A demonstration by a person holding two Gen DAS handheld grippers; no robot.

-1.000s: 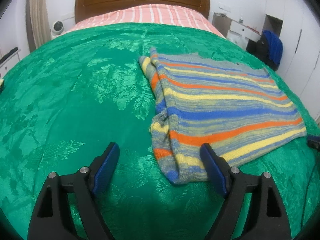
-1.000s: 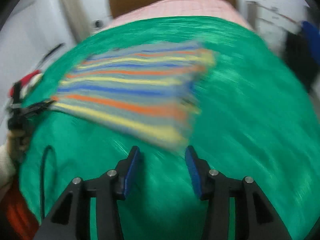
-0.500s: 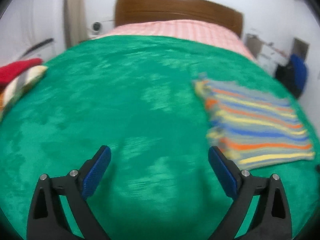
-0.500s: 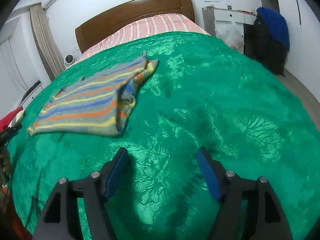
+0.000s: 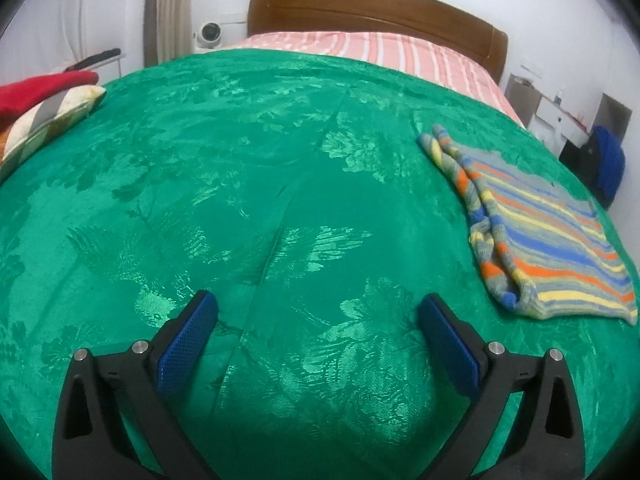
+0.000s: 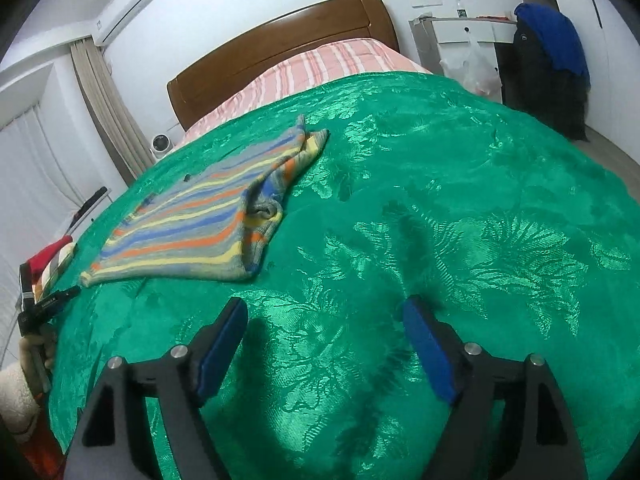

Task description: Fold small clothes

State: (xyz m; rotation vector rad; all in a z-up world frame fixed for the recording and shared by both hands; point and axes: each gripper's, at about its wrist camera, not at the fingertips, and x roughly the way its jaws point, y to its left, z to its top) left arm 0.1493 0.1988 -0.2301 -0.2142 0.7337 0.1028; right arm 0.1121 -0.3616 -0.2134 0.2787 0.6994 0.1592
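Note:
A striped knit sweater (image 5: 536, 232), grey with blue, orange and yellow bands, lies folded on the green bedspread (image 5: 256, 184). In the left wrist view it is at the right edge; in the right wrist view the sweater (image 6: 200, 220) is at the left. My left gripper (image 5: 318, 312) is open and empty over bare bedspread, well left of the sweater. My right gripper (image 6: 324, 316) is open and empty, to the right of and nearer than the sweater. The left gripper's tip (image 6: 48, 306) shows at the far left of the right wrist view.
A pile of other clothes, red and striped (image 5: 44, 100), lies at the bed's left edge. A wooden headboard (image 5: 376, 12) and pink striped pillow area (image 5: 360, 50) are at the far end. A blue jacket (image 6: 556, 40) hangs by the right wall.
Both grippers have drawn away from the sweater: the left swung left, the right swung right. The right gripper's jaws have opened wider. The sweater lies still.

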